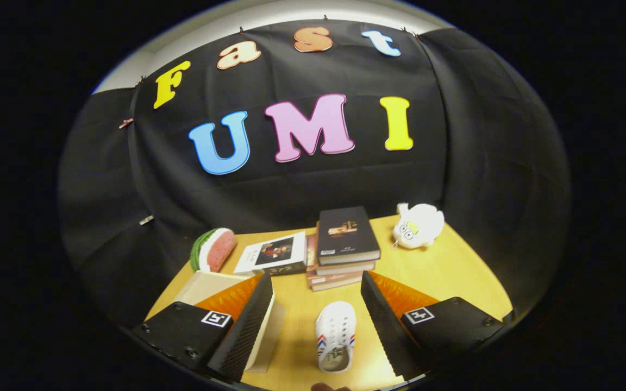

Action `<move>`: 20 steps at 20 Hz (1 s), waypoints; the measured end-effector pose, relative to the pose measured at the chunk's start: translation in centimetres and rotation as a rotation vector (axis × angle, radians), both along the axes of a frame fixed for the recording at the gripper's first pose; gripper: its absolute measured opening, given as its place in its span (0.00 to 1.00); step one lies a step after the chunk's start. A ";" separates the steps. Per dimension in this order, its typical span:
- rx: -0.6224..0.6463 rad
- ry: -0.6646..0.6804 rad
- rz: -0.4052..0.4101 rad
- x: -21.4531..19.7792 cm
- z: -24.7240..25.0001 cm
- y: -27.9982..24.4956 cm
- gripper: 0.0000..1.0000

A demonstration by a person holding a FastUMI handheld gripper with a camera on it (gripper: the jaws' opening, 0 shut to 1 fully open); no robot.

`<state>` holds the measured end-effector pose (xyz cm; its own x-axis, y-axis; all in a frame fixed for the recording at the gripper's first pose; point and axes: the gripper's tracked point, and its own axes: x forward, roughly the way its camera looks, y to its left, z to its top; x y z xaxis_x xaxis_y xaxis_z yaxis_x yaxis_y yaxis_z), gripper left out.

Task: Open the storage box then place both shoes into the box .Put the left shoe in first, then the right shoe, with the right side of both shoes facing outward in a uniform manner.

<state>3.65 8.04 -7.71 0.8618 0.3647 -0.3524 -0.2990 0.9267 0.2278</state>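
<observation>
We see one white shoe lying on the yellow worktop, sole down, its toe pointing away from us toward the stack of books. It has rows of small holes across the top and red and blue stripes on both sides. It sits between the two spread fingers of the hand-held gripper, touching neither. A pale box-like edge shows by the left finger; we cannot tell whether it is the storage box.

Watermelon slice, white plush toy, and books on table.
</observation>
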 end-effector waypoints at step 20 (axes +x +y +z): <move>0.381 0.829 0.356 -8.9 -14.5 10.4 0.98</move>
<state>-5.22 18.42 -22.20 0.2111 0.7705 -0.6015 -0.1571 0.6341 0.7571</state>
